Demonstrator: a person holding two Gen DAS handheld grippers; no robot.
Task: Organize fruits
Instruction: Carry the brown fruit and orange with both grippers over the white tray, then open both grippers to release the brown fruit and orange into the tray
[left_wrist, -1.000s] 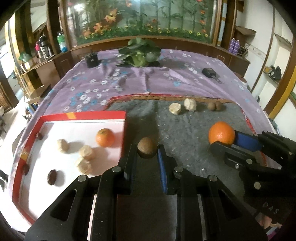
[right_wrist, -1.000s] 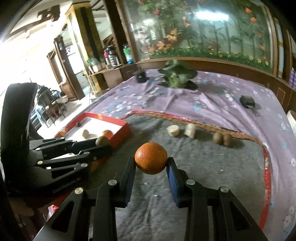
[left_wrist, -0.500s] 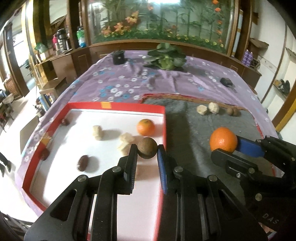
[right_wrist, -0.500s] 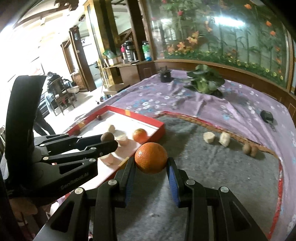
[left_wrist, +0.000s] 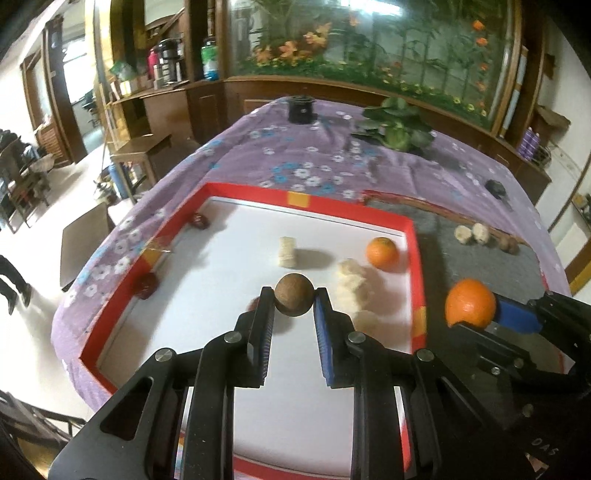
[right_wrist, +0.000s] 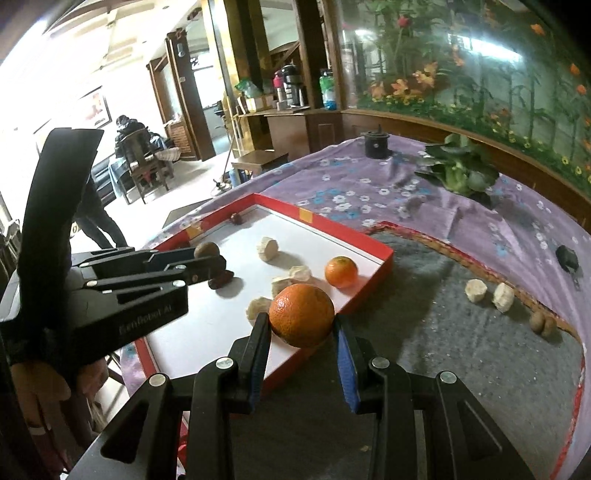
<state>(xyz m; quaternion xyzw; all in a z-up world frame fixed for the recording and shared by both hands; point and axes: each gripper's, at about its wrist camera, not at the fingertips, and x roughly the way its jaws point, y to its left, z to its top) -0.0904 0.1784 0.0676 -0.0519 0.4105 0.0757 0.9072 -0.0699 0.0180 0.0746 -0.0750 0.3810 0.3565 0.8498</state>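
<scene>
My left gripper (left_wrist: 293, 301) is shut on a round brown fruit (left_wrist: 294, 299) and holds it above the white floor of the red-rimmed tray (left_wrist: 306, 201). My right gripper (right_wrist: 301, 325) is shut on a large orange (right_wrist: 301, 314), held just over the tray's near right rim (right_wrist: 364, 293); it also shows in the left wrist view (left_wrist: 470, 302). In the tray lie a smaller orange (left_wrist: 382, 253), several pale banana pieces (left_wrist: 287, 252) and dark red dates (left_wrist: 199, 220).
On the grey mat (right_wrist: 461, 350) to the right lie two pale pieces (right_wrist: 474, 290) and two small brown fruits (right_wrist: 542, 323). A leafy green vegetable (left_wrist: 397, 127), a black cup (left_wrist: 301, 109) and a small black object (left_wrist: 495, 187) sit on the purple flowered cloth.
Both grippers moved left with their fruit. The left one went from over the grey mat to over the tray; the right one came up to the tray's right rim.
</scene>
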